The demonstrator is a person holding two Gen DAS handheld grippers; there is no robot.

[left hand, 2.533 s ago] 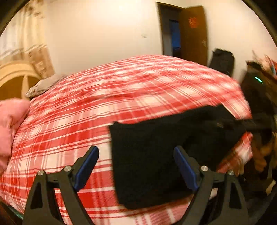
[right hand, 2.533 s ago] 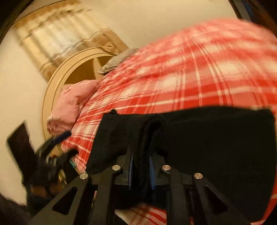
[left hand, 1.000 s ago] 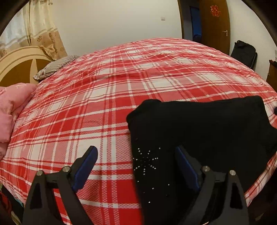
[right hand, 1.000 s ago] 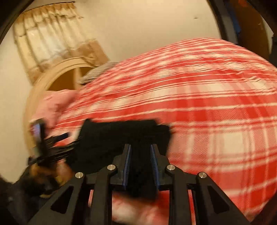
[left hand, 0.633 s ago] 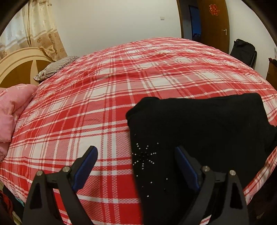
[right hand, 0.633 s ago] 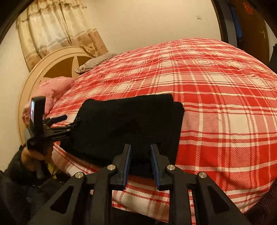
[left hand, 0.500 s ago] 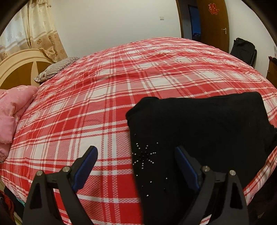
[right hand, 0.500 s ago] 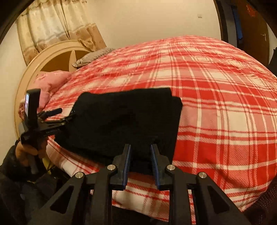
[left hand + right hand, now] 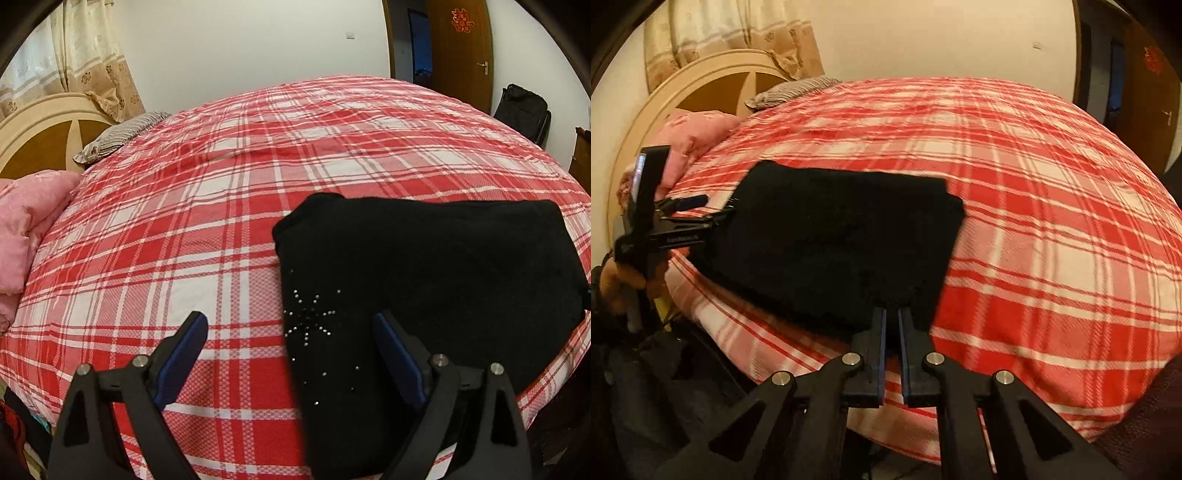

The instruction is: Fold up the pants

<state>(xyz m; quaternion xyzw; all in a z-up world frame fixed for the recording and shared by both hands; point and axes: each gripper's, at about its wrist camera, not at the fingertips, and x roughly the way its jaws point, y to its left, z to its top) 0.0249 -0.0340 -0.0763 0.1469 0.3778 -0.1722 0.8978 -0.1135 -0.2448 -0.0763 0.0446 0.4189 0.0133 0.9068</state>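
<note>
The black pants [image 9: 424, 266] lie folded into a flat rectangle on the red plaid bed cover [image 9: 184, 240], with a rhinestone star near their left edge. My left gripper [image 9: 291, 332] hovers open over that edge, one finger above the plaid and the other above the black cloth, holding nothing. In the right wrist view the pants [image 9: 842, 236] rest at the bed's near edge. My right gripper [image 9: 892, 325] is shut on their near hem, only a thin dark gap between the jaws. The left gripper [image 9: 716, 218], held by a hand [image 9: 617, 280], is at the pants' left end.
A pink quilt [image 9: 22, 221] and a striped pillow [image 9: 118, 136] lie by the round headboard [image 9: 37, 125]. A brown door [image 9: 461, 48] and a black bag [image 9: 522, 107] stand beyond the bed. The plaid cover [image 9: 1052, 221] stretches bare to the right of the pants.
The right gripper has laid the pants down flat and drawn back toward the bed edge, and its jaws have narrowed. The left gripper has stayed open and almost still.
</note>
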